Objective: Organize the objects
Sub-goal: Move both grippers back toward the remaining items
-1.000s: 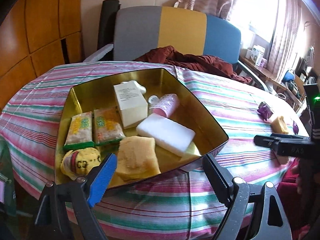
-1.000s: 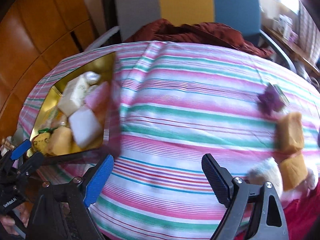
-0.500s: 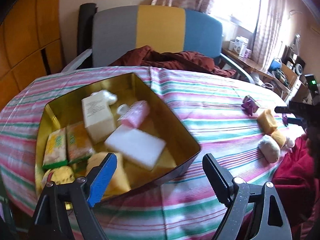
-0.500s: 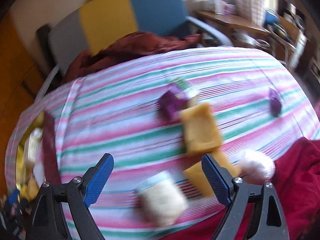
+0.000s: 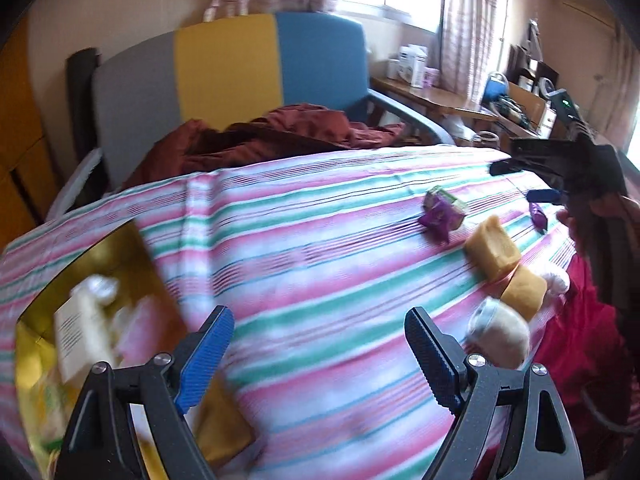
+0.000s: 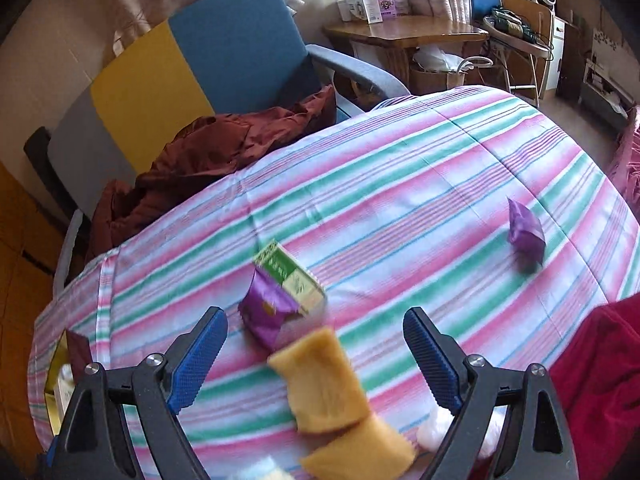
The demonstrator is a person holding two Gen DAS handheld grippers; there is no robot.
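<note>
Yellow sponge (image 6: 320, 384) lengthwise toward camera

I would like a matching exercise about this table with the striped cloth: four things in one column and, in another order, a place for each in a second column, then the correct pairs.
Things:
1. small green and cream carton
2. lone purple foil packet
3. white printed box
4. dark red cloth

Places:
A. inside the gold metal tin
B. heaped on the chair seat behind the table
C. alone on the cloth, far right
D. against another purple packet, mid-table

Pairs: 1-D, 2-C, 3-A, 4-B
</note>
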